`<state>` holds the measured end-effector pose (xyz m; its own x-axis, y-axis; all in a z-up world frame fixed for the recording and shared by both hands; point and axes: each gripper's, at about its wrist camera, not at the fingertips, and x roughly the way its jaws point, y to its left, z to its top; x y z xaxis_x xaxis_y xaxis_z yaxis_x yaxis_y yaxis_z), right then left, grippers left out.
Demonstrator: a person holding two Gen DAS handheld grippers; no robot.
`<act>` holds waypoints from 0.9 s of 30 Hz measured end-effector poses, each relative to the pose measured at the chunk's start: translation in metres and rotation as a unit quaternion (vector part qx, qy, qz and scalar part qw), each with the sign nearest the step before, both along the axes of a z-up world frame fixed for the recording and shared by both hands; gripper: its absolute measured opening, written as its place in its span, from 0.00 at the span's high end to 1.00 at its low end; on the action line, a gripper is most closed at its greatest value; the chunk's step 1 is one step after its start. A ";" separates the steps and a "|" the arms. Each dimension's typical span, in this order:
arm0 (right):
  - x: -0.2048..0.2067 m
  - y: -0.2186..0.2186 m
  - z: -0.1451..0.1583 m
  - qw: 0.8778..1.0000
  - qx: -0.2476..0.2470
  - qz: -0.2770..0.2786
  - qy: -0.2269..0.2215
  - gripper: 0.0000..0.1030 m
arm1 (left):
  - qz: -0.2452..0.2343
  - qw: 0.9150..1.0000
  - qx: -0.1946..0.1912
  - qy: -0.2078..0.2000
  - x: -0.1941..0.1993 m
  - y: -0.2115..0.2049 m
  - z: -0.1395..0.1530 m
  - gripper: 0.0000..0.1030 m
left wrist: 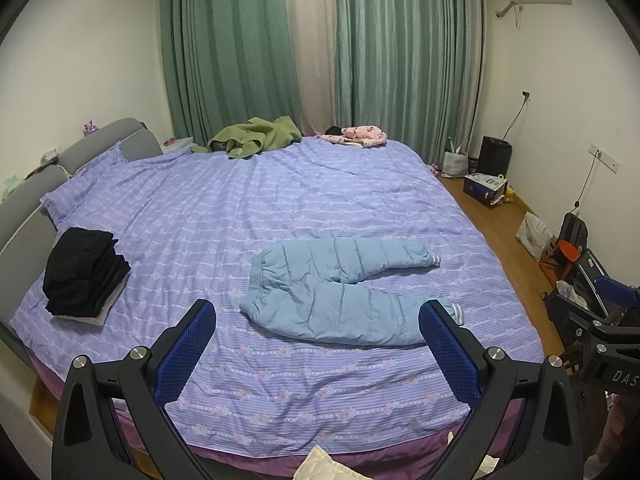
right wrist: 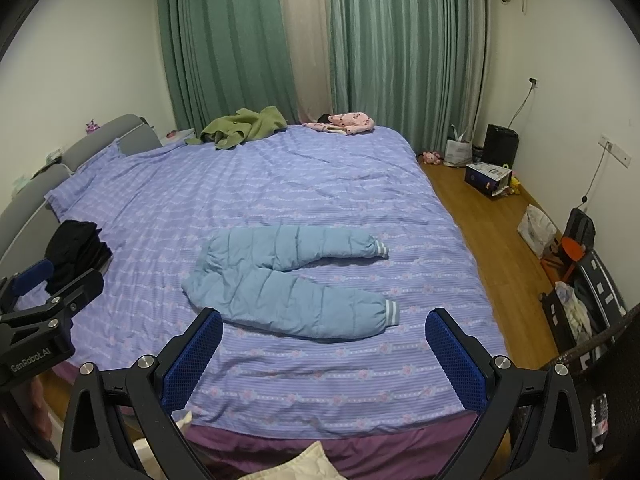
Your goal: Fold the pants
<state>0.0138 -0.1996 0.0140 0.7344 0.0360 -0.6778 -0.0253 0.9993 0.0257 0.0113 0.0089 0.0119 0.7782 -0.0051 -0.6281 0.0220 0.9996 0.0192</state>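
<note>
Bed (left wrist: 200, 208) under purple striped floral duvet cover. On it: light blue padded pants (left wrist: 340, 292) spread flat near front edge; stack of folded black clothes (left wrist: 84, 272) by grey headboard; crumpled green garment (left wrist: 256, 136) and pink patterned garment, possibly pajamas (left wrist: 366, 134), along far edge.

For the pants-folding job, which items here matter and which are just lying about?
Job:
- blue padded pants, spread unfolded on the bed
- left claw, open
- right claw, open
- black folded stack, possibly finished earlier

Lying about:
- green garment
- pink garment
- box on floor
</note>
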 end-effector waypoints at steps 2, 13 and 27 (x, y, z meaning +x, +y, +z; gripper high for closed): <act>0.000 0.000 0.000 1.000 0.000 -0.001 0.001 0.00 | 0.000 1.000 0.000 0.000 0.000 0.000 0.000 0.00; 0.007 0.005 -0.005 1.000 0.000 -0.005 0.009 0.00 | -0.009 1.000 -0.001 0.006 0.009 0.004 -0.007 0.00; 0.058 -0.008 -0.032 0.999 0.007 -0.034 0.029 0.00 | -0.026 0.999 0.011 0.018 0.070 -0.005 -0.028 0.00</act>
